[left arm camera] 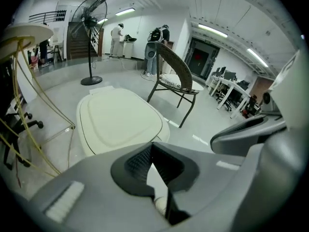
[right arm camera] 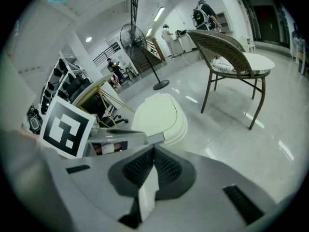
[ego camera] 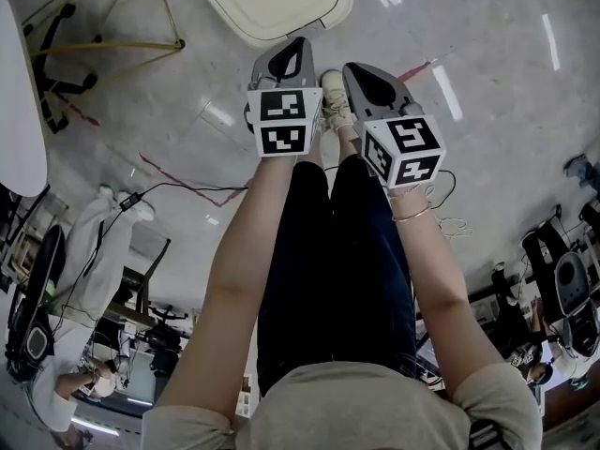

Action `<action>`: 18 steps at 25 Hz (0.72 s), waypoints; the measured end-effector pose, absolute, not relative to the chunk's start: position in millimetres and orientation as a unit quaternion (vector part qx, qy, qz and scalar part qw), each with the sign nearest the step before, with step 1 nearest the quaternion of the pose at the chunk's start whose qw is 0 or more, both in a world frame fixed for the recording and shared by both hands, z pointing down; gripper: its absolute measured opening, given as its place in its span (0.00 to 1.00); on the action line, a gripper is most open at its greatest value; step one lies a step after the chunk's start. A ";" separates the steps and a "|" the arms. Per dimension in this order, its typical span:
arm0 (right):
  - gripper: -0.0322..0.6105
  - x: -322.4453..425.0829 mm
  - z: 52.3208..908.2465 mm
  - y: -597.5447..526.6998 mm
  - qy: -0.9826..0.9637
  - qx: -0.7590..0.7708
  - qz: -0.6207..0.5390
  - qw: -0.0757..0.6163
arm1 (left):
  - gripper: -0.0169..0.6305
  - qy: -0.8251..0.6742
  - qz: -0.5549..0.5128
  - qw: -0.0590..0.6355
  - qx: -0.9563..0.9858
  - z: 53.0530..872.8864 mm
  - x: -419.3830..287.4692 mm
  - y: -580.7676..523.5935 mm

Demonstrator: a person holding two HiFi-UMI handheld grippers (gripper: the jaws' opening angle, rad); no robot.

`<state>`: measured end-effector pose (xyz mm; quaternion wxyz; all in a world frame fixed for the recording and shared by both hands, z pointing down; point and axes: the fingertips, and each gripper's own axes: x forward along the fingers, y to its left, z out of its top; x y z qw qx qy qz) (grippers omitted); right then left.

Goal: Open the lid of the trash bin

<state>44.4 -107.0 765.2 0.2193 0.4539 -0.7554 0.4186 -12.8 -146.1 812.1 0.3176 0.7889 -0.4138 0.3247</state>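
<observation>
Lid point(ego camera: 272, 0) of the trash bin point(right arm camera: 179, 129) lies shut. Just short of the bin, the left gripper point(ego camera: 298, 45) and right gripper point(ego camera: 352, 68) hover with jaws pressed together, empty. I'd spread one, then lift the lid's near edge.

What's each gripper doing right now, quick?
Left gripper: closed, holding nothing.
Right gripper: closed, holding nothing.

Jaws together before a closed bin

The left gripper point(left arm camera: 152, 148) hung with jaws together near the cream trash bin point(left arm camera: 164, 132), its lid point(left arm camera: 118, 115) down; a wicker chair point(left arm camera: 176, 79) stood on the floor behind.
</observation>
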 end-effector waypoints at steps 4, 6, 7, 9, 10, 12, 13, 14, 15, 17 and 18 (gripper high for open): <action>0.06 50.5 775.8 -103.3 -0.749 0.460 0.423 0.221 | 0.04 -0.414 0.329 0.333 0.780 825.0 -9.1 -143.4; 0.06 50.7 779.1 -99.7 -0.748 0.459 0.425 0.222 | 0.04 -0.419 0.329 0.334 0.778 830.0 -10.4 -141.4; 0.06 50.8 780.3 -98.0 -0.748 0.459 0.426 0.222 | 0.04 -0.424 0.327 0.332 0.776 831.1 -12.0 -141.9; 0.06 52.0 781.6 -96.0 -0.748 0.458 0.425 0.223 | 0.04 -0.438 0.320 0.329 0.773 831.7 -15.3 -144.8; 0.06 52.7 781.8 -95.5 -0.748 0.459 0.424 0.223 | 0.04 -0.442 0.318 0.331 0.770 832.7 -16.4 -145.6; 0.06 53.5 781.1 -95.1 -0.748 0.459 0.424 0.225 | 0.04 -0.448 0.317 0.344 0.762 835.6 -18.0 -144.7; 0.06 53.8 780.1 -95.6 -0.748 0.460 0.423 0.226 | 0.04 -0.453 0.314 0.351 0.757 835.8 -18.6 -144.6; 0.06 54.5 778.9 -96.6 -0.748 0.460 0.422 0.226 | 0.04 -0.457 0.311 0.354 0.754 835.1 -18.6 -145.3; 0.06 55.6 777.6 -97.7 -0.748 0.462 0.420 0.225 | 0.04 -0.460 0.312 0.352 0.753 834.4 -18.0 -145.8; 0.06 57.8 776.4 -98.2 -0.746 0.465 0.421 0.223 | 0.04 -0.457 0.323 0.339 0.756 834.3 -15.5 -144.0; 0.06 58.3 776.4 -97.7 -0.745 0.466 0.423 0.222 | 0.04 -0.456 0.329 0.333 0.757 834.7 -14.4 -142.0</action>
